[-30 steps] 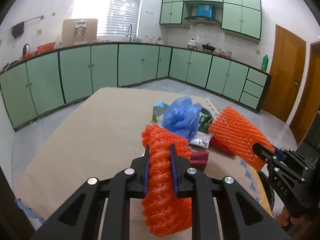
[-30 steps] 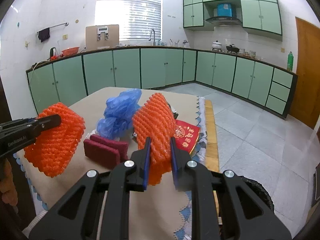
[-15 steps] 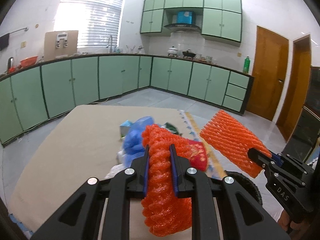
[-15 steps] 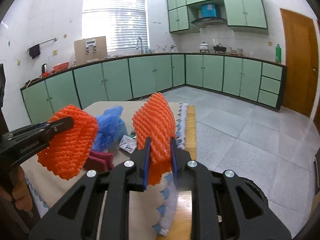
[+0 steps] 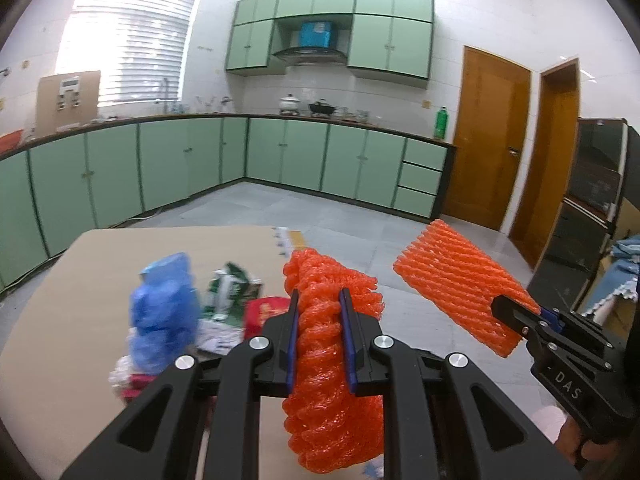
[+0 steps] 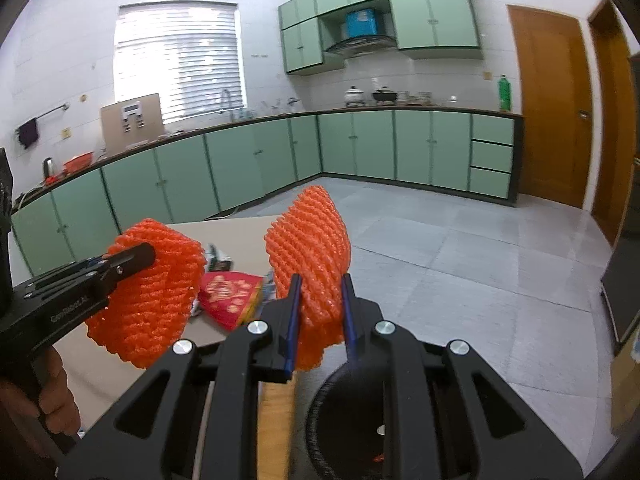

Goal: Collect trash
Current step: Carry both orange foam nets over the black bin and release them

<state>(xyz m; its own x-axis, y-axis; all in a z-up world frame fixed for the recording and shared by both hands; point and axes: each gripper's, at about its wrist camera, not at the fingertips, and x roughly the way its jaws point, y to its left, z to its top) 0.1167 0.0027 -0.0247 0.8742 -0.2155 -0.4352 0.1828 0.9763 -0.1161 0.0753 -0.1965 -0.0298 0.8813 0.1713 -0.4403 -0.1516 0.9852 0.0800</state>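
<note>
In the left wrist view the left gripper sat at the lower centre of the frame, its jaws nearly closed and pinching an orange foam net that ran up between the blue-lined fingers and spilled out above and below them. The net was bunched and twisted, a coarse ribbed mesh of bright orange foam. To the right in the same frame, the right gripper clamped a second orange foam net by one corner; this one fanned out flat and wide toward the upper left of the gripper, its ribs running in parallel rows. The right wrist view showed that second net standing up from between the almost closed jaws of the right gripper at centre frame, curved like a shell, with the other net at the left of the frame. A dark round bin lay at the lower centre, under the right gripper. On the beige table, at the left, a blue plastic bag, a red packet and some wrappers lay together, blurred.
</note>
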